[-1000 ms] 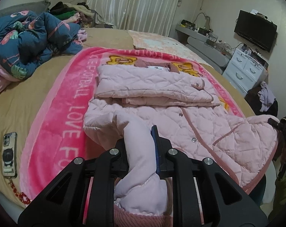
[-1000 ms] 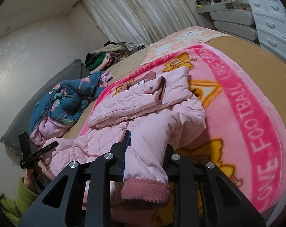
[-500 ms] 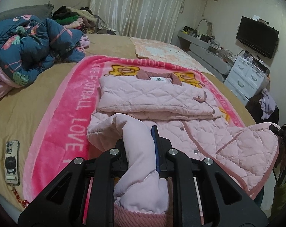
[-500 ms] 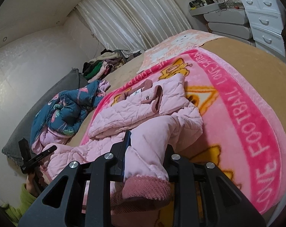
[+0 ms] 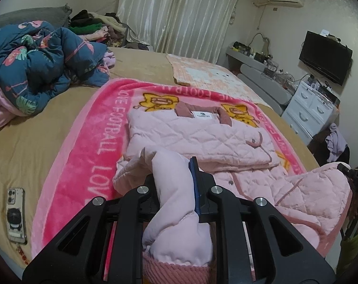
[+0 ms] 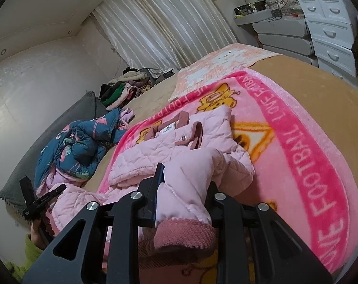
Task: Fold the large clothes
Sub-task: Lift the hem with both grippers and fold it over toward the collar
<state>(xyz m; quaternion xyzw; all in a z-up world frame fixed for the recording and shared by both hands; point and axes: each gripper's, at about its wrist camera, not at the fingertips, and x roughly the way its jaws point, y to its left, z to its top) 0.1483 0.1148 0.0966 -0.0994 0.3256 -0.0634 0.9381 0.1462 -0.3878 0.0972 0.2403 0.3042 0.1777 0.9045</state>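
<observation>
A pale pink quilted coat (image 5: 198, 139) lies on a pink blanket (image 5: 100, 127) on the bed, its top part folded flat near the collar. My left gripper (image 5: 176, 179) is shut on the coat's lower left corner (image 5: 174, 189) and holds it lifted. My right gripper (image 6: 186, 184) is shut on the coat's lower right corner (image 6: 186, 182), with its dark pink ribbed cuff (image 6: 183, 236) hanging below the fingers. The coat (image 6: 160, 149) shows folded in the right wrist view. The right gripper (image 5: 351, 177) shows at the far right of the left wrist view.
A blue floral duvet (image 5: 37, 64) is bunched at the left of the bed. A phone (image 5: 15, 215) lies near the bed's front left edge. A pile of clothes (image 5: 96, 26) sits by the curtain. White drawers (image 5: 314, 108) and a wall TV (image 5: 325, 56) stand on the right.
Both grippers have moved forward over the bed with the coat's lower corners, bringing the lower edge closer to the folded top part. Both stay shut on the cloth.
</observation>
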